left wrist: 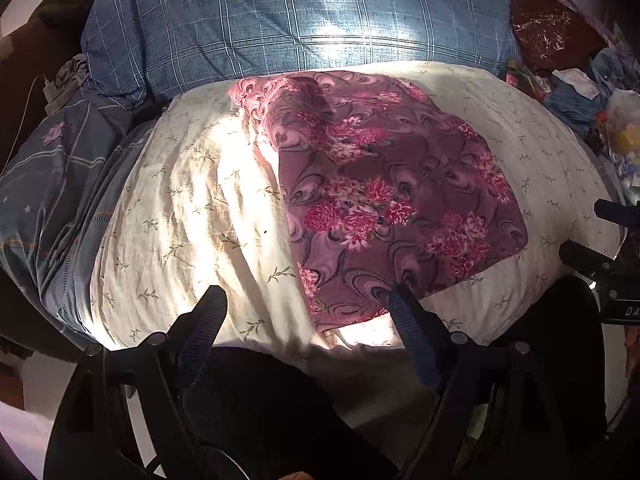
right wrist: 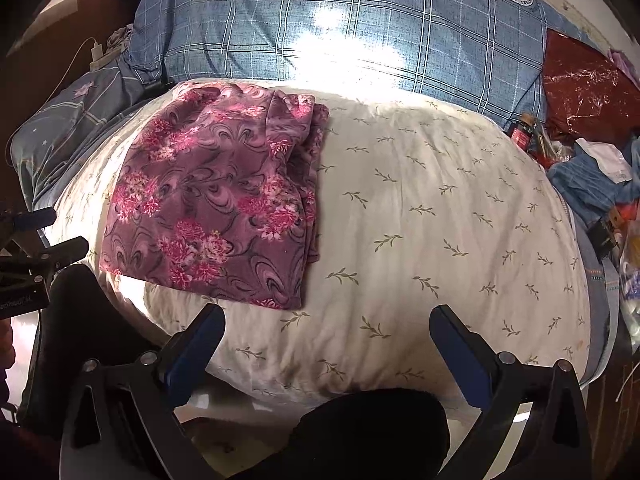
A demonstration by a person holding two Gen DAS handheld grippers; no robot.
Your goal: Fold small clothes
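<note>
A purple garment with pink flowers (left wrist: 384, 196) lies folded into a rough rectangle on a cream leaf-print cushion (left wrist: 180, 216). In the right wrist view the garment (right wrist: 216, 200) sits on the cushion's left half (right wrist: 440, 208). My left gripper (left wrist: 308, 300) is open and empty, just short of the garment's near edge. My right gripper (right wrist: 328, 320) is open and empty, over the cushion to the right of the garment's near corner. Each gripper shows at the edge of the other's view: the right one (left wrist: 600, 240) and the left one (right wrist: 40, 236).
A blue plaid pillow (left wrist: 296, 20) lies behind the cushion. A blue star-print bedcover (left wrist: 52, 184) is at the left. A red foil bag (right wrist: 584, 80), bottles and loose clutter (right wrist: 600, 184) crowd the right side. A charger and cable (right wrist: 96, 54) lie at far left.
</note>
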